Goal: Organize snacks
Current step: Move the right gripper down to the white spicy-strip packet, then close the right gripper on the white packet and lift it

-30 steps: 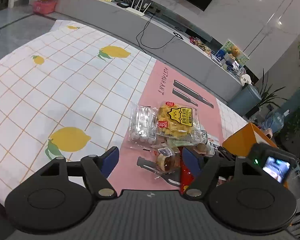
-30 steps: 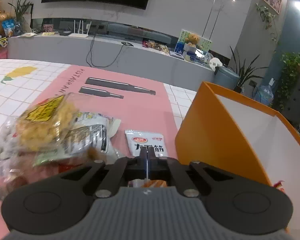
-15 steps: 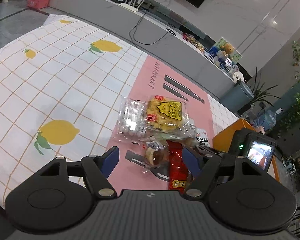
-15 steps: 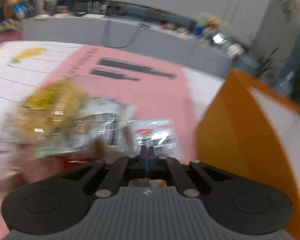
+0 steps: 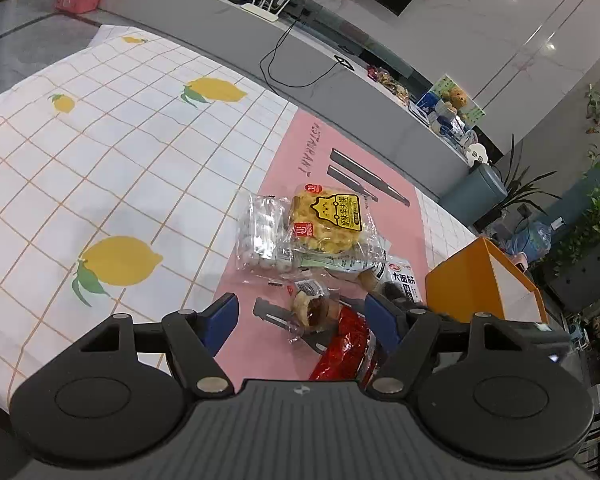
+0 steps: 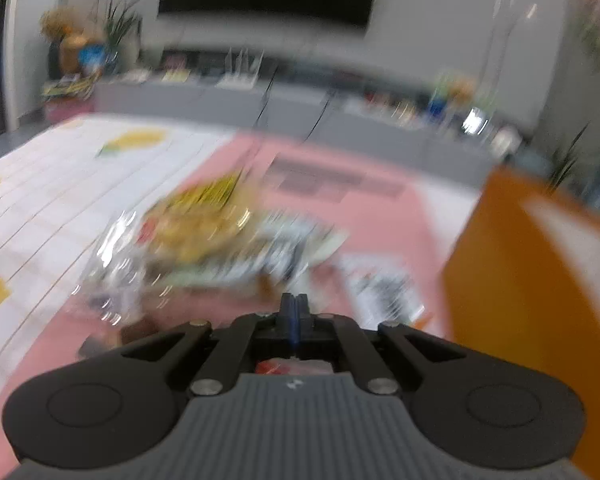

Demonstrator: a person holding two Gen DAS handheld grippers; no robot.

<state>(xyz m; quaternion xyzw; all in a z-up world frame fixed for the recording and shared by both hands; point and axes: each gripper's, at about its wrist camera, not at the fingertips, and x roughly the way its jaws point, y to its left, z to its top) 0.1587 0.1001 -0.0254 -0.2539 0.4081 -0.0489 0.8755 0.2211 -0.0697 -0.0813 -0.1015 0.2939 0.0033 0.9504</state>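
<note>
A pile of snack packets lies on the pink mat (image 5: 312,148): a yellow packet (image 5: 327,220), a clear bag of white sweets (image 5: 262,236), a small brown pastry (image 5: 314,312), a red packet (image 5: 346,350) and a white packet with black print (image 5: 404,282). An orange box (image 5: 476,280) stands to the right. My left gripper (image 5: 302,322) is open above the pastry and red packet. My right gripper (image 6: 294,306) is shut; something red shows under its fingers, but the view is blurred. The box (image 6: 508,276) is on its right.
A white tablecloth with lemon prints (image 5: 120,148) covers the table left of the mat. A grey counter (image 5: 300,52) with a router and small items runs behind the table. Plants stand at the far right.
The right wrist view has swung left and upward and gone blurred; its gripper stays shut. The left gripper has shifted slightly and stays open over the pile.
</note>
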